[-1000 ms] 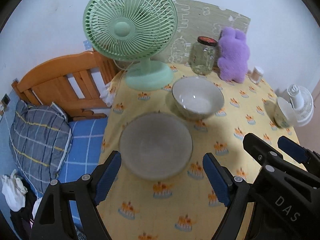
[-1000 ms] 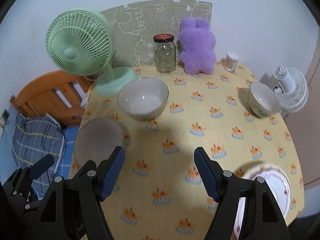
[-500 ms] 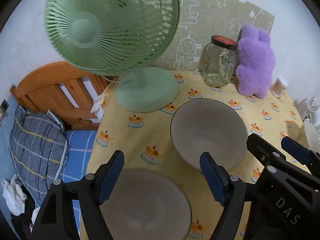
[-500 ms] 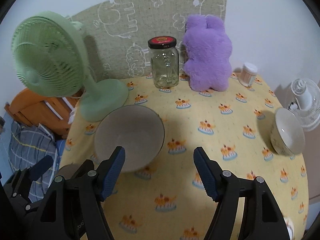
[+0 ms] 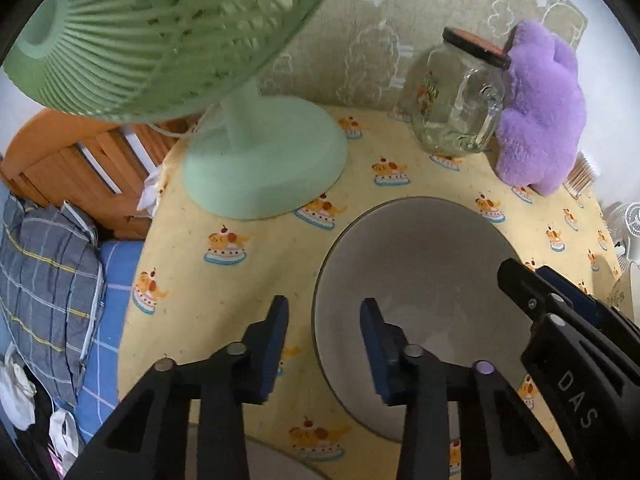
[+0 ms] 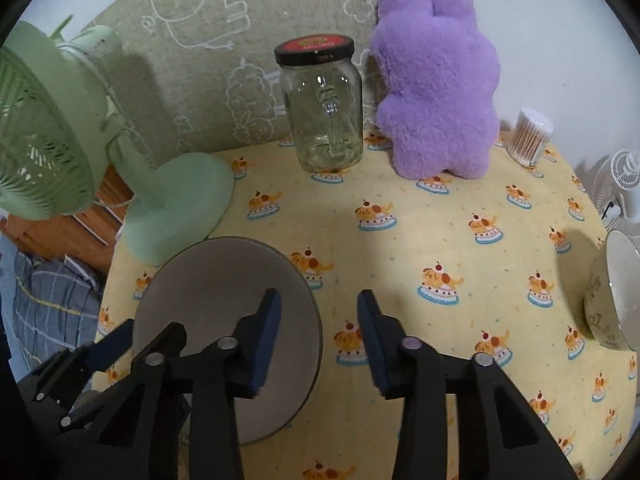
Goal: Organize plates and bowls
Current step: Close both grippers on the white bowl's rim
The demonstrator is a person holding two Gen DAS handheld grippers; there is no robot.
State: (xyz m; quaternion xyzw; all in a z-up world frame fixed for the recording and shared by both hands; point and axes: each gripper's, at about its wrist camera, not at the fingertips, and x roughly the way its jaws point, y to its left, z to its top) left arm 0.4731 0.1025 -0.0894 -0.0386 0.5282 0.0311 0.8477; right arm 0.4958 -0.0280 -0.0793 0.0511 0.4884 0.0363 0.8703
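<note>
Two claws straddled grey bowl point(image 5: 432, 280) rim: left claw point(image 5: 324, 340) at 9 o'clock, right claw point(image 6: 318, 334) at 3; both just narrowed, pad contact unclear. Second dish cut off below.

My right gripper point(image 6: 318, 330) points down at the table point(image 6: 400, 248), its jaws just narrowed across the right rim of the grey bowl point(image 6: 208, 288): one finger point(image 6: 264, 336) inside, the other outside, and a gap shows on both sides of the rim. My left gripper point(image 6: 100, 356) sits at the bowl's left edge, low in the corner. Behind the bowl stands the green fan point(image 6: 172, 204), base just beside it. At the back are a glass jar point(image 6: 322, 108), a purple plush point(image 6: 434, 88) and a tub of swabs point(image 6: 530, 136). A patterned bowl point(image 6: 612, 300) lies tilted at the right edge.
</note>
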